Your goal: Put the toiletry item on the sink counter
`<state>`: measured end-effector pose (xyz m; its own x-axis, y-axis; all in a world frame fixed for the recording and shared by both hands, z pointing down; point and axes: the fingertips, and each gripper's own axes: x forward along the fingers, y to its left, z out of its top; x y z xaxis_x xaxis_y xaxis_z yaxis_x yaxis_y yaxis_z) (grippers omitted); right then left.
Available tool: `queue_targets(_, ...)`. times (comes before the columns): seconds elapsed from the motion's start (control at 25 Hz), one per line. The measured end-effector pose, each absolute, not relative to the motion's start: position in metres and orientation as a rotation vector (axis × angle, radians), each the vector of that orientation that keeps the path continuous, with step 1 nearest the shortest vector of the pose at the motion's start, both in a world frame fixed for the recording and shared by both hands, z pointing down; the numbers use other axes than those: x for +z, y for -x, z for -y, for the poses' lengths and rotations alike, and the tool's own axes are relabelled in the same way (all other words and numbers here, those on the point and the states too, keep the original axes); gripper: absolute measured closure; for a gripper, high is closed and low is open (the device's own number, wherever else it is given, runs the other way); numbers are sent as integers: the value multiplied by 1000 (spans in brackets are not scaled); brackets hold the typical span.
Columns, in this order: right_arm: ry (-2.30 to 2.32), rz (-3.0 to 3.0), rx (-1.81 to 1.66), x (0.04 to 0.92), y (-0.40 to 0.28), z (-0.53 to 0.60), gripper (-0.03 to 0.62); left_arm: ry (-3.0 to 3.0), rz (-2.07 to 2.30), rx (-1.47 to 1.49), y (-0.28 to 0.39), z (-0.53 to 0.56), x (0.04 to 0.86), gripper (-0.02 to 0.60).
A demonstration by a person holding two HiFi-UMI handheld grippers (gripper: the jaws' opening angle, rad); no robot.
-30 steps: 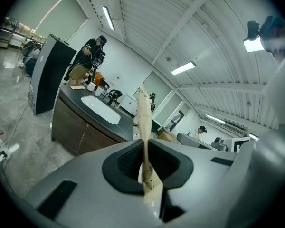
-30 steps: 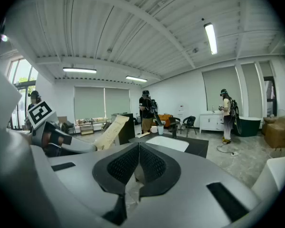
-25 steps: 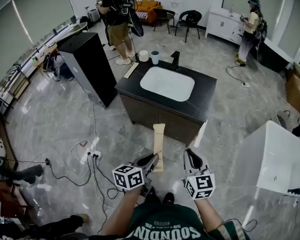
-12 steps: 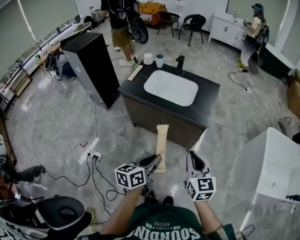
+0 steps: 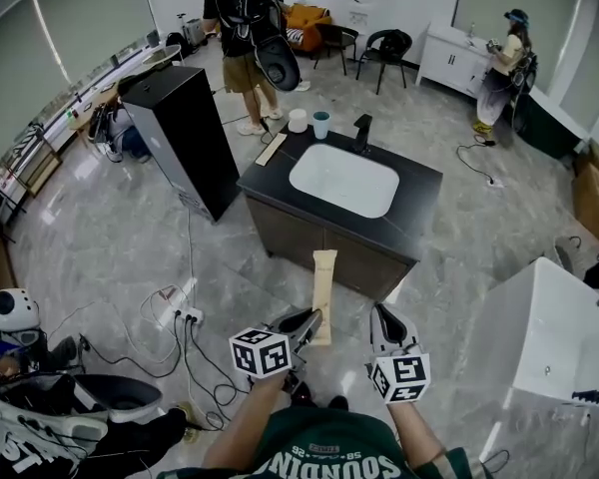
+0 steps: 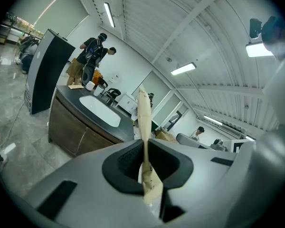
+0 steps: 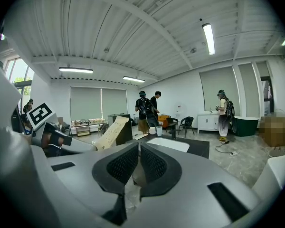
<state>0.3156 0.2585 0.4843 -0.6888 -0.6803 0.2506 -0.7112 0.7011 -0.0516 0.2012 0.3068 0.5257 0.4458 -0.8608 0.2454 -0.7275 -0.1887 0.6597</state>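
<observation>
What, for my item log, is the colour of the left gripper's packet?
The packet is pale tan, clearest in the head view.

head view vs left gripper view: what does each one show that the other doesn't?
Head view only: the right gripper, the left gripper's marker cube, the wearer's green shirt.

Left gripper view only: the jaws clamped on the beige packet's lower end, seen edge-on, and the ceiling.

Both: the left gripper holding the packet up, the black sink counter with its white basin ahead of it, the black cabinet, and a person with a backpack beyond.
</observation>
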Motion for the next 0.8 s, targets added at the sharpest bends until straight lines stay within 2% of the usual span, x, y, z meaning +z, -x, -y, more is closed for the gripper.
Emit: queue_targets(0.8,-1199,2638,237,503,-235,-234,551,-1987,1292,-225,-98,-270,536,541)
